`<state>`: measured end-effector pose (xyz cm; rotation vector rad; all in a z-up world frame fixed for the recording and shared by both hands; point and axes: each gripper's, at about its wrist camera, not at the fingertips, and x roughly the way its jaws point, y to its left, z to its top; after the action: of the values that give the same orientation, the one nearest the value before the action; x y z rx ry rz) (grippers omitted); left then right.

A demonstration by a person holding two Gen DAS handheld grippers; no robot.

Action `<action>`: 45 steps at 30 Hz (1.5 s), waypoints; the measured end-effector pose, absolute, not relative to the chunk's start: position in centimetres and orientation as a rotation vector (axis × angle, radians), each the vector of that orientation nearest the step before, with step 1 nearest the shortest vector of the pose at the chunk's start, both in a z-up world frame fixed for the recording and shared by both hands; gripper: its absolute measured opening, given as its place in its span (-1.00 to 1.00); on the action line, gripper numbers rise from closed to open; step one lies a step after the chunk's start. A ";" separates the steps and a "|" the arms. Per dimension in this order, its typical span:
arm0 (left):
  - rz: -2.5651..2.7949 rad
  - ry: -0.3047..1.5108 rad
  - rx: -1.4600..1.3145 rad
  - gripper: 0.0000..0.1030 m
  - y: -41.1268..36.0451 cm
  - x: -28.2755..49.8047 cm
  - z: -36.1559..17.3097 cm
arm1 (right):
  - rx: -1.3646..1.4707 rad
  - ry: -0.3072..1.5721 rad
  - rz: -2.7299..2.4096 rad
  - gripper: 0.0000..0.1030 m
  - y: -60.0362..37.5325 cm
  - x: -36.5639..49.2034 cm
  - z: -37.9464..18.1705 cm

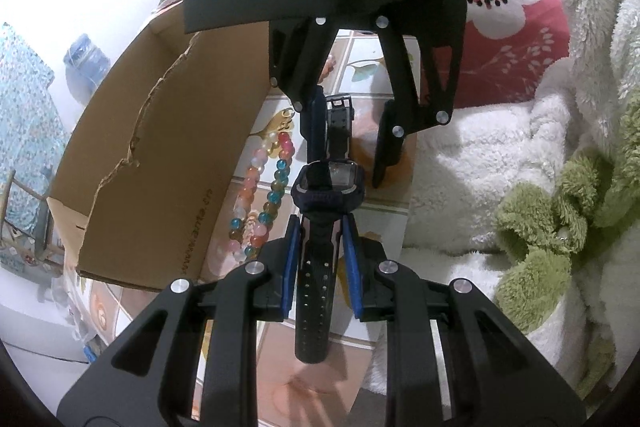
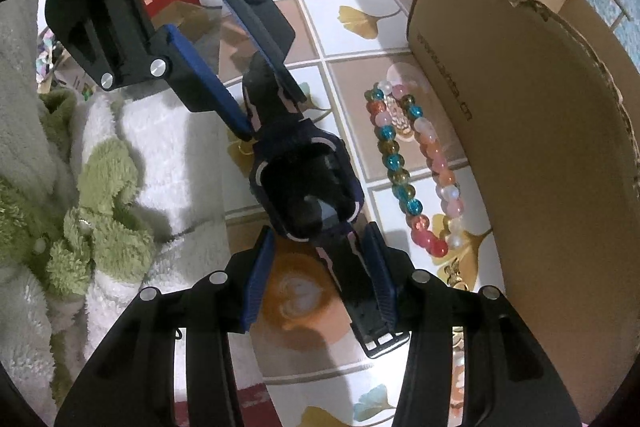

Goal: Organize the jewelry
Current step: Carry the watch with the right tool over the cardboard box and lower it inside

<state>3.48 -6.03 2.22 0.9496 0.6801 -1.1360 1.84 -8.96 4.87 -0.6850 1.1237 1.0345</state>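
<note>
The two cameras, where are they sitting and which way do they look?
Left wrist view: sits on the left gripper, looking steeply down along fingers shut on the dark square-faced wristwatch's strap; the right gripper faces it.
Right wrist view: sits on the right gripper, looking steeply down; the watch's other strap lies between its open fingers, the left gripper opposite.
Both share the watch, the colourful glass-bead bracelet, the torn brown cardboard box and the leaf-patterned tiled tablecloth.

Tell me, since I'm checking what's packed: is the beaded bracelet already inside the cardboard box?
No, the beaded bracelet lies on the tiled tabletop beside the outer wall of the cardboard box.
</note>
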 end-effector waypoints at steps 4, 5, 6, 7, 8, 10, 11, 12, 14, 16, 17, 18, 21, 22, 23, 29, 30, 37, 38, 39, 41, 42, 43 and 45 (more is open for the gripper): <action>-1.125 0.699 0.951 -0.60 -5.6 3.7 1.6 | -0.696 1.126 1.025 -0.30 -8.7 1.7 4.9; -1.119 0.702 0.955 -0.60 -5.5 3.7 1.4 | -0.702 1.123 1.017 -0.32 -9.1 1.1 5.5; -1.109 0.702 0.961 -0.60 -5.5 3.7 1.2 | -0.711 1.120 1.010 -0.33 -9.0 1.0 5.5; -1.104 0.699 0.965 -0.60 -5.4 3.7 1.2 | -0.721 1.116 1.003 -0.41 -8.8 0.9 5.4; -1.094 0.695 0.968 -0.60 -5.4 3.6 1.1 | -0.733 1.110 0.990 -0.49 -8.9 0.6 5.5; -1.089 0.693 0.958 -0.60 -5.3 3.6 1.3 | -0.766 1.084 0.959 -0.51 -9.1 -0.2 6.0; -1.085 0.687 0.959 -0.60 -5.3 3.4 1.5 | -0.782 1.068 0.944 -0.52 -9.0 -0.6 6.2; -1.079 0.677 0.965 -0.60 -5.4 3.2 1.6 | -0.791 1.059 0.934 -0.52 -8.9 -0.8 6.4; -1.063 0.649 0.993 -0.60 -5.5 2.3 2.2 | -0.815 1.026 0.907 -0.52 -8.9 -1.6 7.2; -1.047 0.627 1.013 -0.60 -5.6 1.6 2.8 | -0.835 0.991 0.885 -0.52 -8.9 -2.4 8.1; -1.036 0.614 1.027 -0.60 -5.7 1.2 3.1 | -0.847 0.968 0.869 -0.52 -9.0 -3.0 8.7; -1.019 0.592 1.045 -0.60 -5.8 0.7 3.8 | -0.860 0.944 0.855 -0.52 -9.0 -3.4 9.3; -0.968 0.522 1.097 -0.61 -5.9 -0.5 5.6 | -0.914 0.854 0.800 -0.53 -9.0 -4.7 11.7; -0.952 0.492 1.117 -0.61 -6.0 -0.7 6.3 | -0.938 0.814 0.777 -0.53 -9.1 -5.1 12.8; -0.940 0.473 1.129 -0.61 -6.1 -0.9 6.8 | -0.963 0.776 0.754 -0.53 -9.2 -5.3 13.8; -0.812 0.296 1.235 -0.61 -7.1 0.5 11.8 | -1.061 0.607 0.634 -0.53 -9.7 -3.9 19.7; -0.798 0.283 1.241 -0.61 -7.4 1.4 12.6 | -1.073 0.595 0.622 -0.53 -9.5 -2.9 20.2; -0.747 0.284 1.254 -0.99 -10.0 8.4 13.6 | -1.087 0.621 0.590 -0.62 -10.8 5.6 21.6; -0.744 0.300 1.249 -0.99 -10.5 10.0 13.2 | -1.102 0.636 0.589 -0.66 -10.9 6.9 20.9; -0.737 0.308 1.248 -0.99 -10.8 11.1 12.9 | -1.119 0.649 0.589 -0.69 -11.2 8.1 20.1; -0.728 0.331 1.240 -0.99 -11.2 13.7 12.0 | -1.129 0.698 0.597 -0.81 -11.1 10.7 18.0; -0.720 0.360 1.226 -0.99 -11.5 15.5 11.3 | -1.133 0.721 0.598 -0.82 -11.3 12.1 16.9; -0.714 0.375 1.218 -0.99 -11.5 16.7 10.8 | -1.133 0.739 0.599 -0.83 -11.5 13.0 16.2; -0.690 0.426 1.177 -0.99 -11.5 19.3 10.0 | -1.128 0.789 0.598 -0.86 -12.0 15.5 14.2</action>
<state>19.29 -11.53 9.99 1.1773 0.4265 -0.6903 15.46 -11.98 14.23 -1.1276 0.7894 0.5982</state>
